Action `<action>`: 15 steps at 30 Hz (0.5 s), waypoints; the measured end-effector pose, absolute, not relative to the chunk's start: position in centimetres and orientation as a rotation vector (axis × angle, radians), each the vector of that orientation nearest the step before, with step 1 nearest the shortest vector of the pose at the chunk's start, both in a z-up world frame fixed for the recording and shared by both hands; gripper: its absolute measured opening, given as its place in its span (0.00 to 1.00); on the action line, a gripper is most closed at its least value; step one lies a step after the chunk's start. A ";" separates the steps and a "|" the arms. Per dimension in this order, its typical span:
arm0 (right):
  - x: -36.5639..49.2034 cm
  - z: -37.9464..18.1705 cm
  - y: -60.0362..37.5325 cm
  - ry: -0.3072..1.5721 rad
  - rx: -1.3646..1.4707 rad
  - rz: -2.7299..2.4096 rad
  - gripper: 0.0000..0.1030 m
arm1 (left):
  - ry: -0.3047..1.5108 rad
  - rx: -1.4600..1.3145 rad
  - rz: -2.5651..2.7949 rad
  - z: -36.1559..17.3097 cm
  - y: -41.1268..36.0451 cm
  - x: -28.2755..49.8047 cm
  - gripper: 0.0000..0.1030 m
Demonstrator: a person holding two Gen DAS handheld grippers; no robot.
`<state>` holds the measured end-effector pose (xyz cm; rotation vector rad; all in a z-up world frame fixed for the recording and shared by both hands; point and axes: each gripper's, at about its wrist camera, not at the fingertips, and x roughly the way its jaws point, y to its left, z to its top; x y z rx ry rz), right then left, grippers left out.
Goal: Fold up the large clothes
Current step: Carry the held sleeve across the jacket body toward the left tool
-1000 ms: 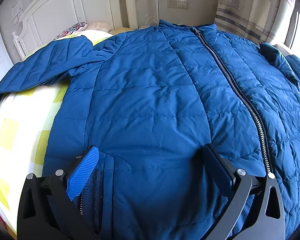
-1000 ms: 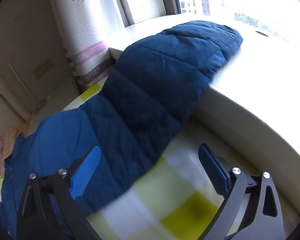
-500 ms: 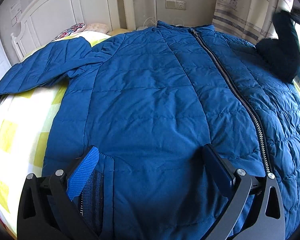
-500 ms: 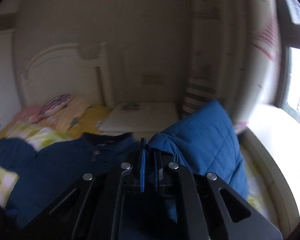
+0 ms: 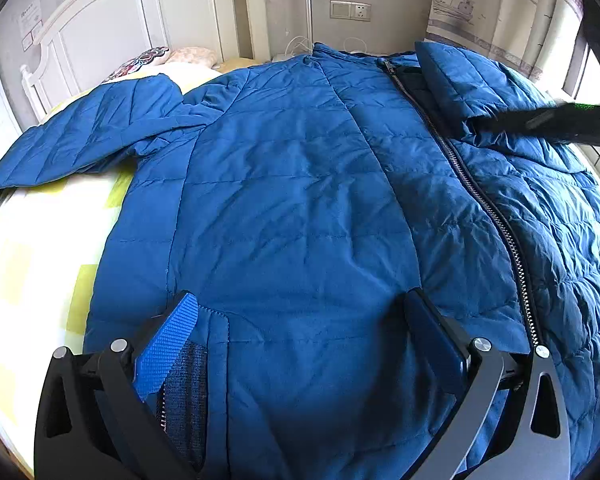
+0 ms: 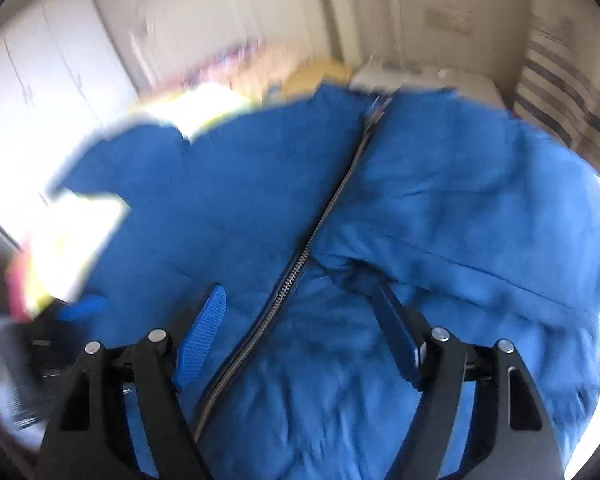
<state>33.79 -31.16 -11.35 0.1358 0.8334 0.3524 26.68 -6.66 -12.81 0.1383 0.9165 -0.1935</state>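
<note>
**One sleeve folded in, one still to go**

One sleeve of the blue puffer jacket [image 5: 300, 208] now lies folded across the chest beside the zipper [image 5: 476, 184]; a second ago that same sleeve stretched out over the window ledge, off the bed's edge. The jacket is spread front-up over the yellow-checked bedspread [image 5: 28, 264], collar toward the headboard [image 5: 112, 8], hem at the near edge of the bed.

The right gripper [image 6: 300, 316] carried that sleeve over: half a second ago its jaws were clamped together with the sleeve in front of them, and they have just been opening. Now they stand apart above the zipper with nothing pinched between them, the sleeve released. In the left wrist view it shows as a dark blurred shape at the folded sleeve's lower end. The right wrist picture is smeared by motion.

The left gripper [image 5: 300, 324] hovers over the hem, jaws wide, pads clear of the fabric, in the same spot as a second ago.

The other sleeve [image 5: 84, 136] still lies spread toward the bed's far left corner, near the pillows [image 5: 168, 56]. The first fold looks done; that sleeve probably comes next, then the body folds.
</note>
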 end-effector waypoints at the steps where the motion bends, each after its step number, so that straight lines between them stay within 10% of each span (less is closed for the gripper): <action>1: 32.3 -10.1 -33.1 0.771 0.176 0.315 0.73 | 0.916 0.138 -0.193 -12.8 -6.6 26.7 0.96; 9: 32.4 -12.6 -49.4 0.698 0.633 -0.022 0.73 | 0.913 0.139 -0.187 -12.8 -6.8 26.7 0.96; 15: 35.6 -11.1 -45.5 0.620 0.504 0.010 0.13 | 0.910 0.132 -0.191 -12.7 -6.7 26.6 0.96</action>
